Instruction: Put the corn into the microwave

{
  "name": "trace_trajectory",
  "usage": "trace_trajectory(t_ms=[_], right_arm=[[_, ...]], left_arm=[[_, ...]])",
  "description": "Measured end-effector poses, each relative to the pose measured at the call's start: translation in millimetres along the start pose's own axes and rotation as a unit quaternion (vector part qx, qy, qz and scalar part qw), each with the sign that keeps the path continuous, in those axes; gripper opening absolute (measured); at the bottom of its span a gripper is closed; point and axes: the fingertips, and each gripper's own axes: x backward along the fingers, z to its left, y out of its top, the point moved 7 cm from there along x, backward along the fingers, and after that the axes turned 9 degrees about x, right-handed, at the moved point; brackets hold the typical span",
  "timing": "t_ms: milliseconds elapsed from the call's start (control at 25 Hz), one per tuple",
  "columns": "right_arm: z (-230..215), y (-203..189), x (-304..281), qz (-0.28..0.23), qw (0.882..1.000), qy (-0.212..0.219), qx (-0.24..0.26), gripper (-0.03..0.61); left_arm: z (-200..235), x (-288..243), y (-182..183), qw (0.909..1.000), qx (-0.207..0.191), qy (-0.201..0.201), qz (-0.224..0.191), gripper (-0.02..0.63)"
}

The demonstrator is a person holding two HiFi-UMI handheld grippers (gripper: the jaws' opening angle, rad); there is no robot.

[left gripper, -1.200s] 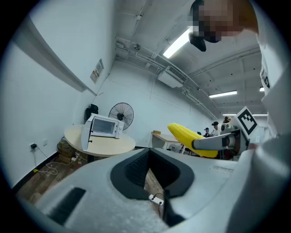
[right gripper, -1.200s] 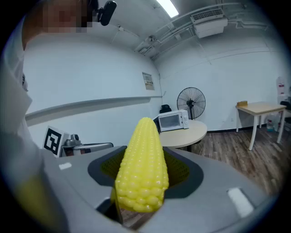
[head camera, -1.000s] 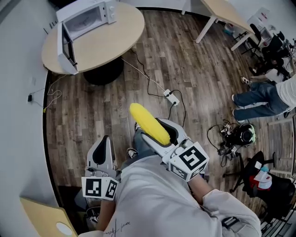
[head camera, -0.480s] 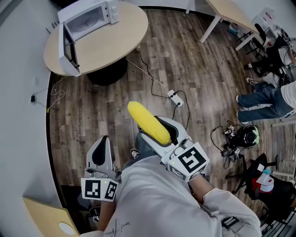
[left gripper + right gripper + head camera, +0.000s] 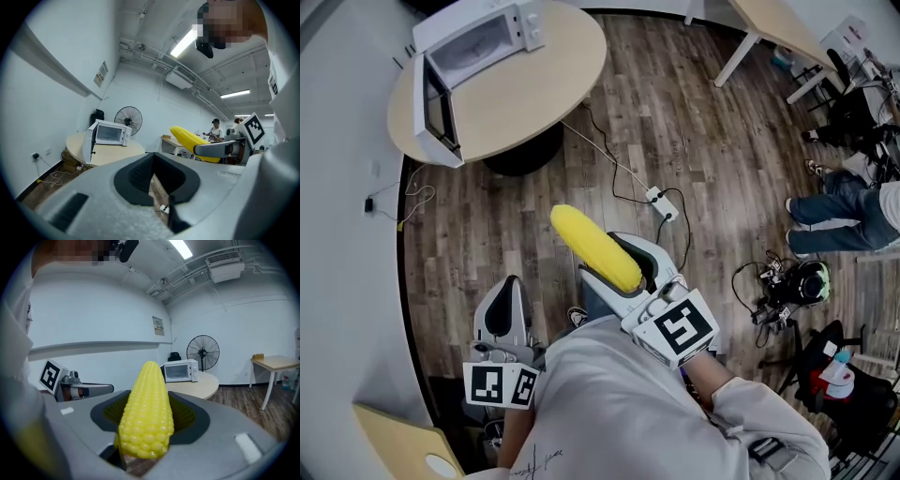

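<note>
The right gripper (image 5: 619, 262) was held low in front of the person, jaws spread wide and pinching the corn (image 5: 592, 248) by its thick end. In the right gripper view the dark pads (image 5: 186, 414) pressed on both sides of the cob, and its tapered tip pointed ahead and rose well past the jaw tips. The corn was carried in the air over the wood floor (image 5: 487, 234), nearly level, its tip aimed toward the surface (image 5: 530, 103). The left gripper (image 5: 506, 302) was just beside it on the person's left, a little further back. Its jaws were drawn together at the tips, with nothing between them; only a thin slit of floor showed through in the left gripper view. A power strip (image 5: 661, 200) lay on the floor ahead, and its cable ran off toward the surface. Further on stood the round, pale surface on a dark base, and the microwave (image 5: 478, 42) sat at its far edge beside the wall. Its door (image 5: 431, 98) was swung fully open to the left, and the cavity showed pale walls. The corn was well apart from the microwave. Behind it stood a fan (image 5: 202, 352).
</note>
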Motion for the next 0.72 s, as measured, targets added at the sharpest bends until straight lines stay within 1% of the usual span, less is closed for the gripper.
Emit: trace_trajectory(t_ms=[360, 720], right_arm=[[-56, 5, -43, 0.011, 1.000, 0.011, -0.004, 0.264], [-109, 9, -81, 0.012, 1.000, 0.019, -0.007, 0.264]], left_arm=[[16, -66, 14, 0.9999, 0.008, 0.003, 0.008, 0.000], [32, -120, 28, 0.9997, 0.006, 0.022, 0.002, 0.000]])
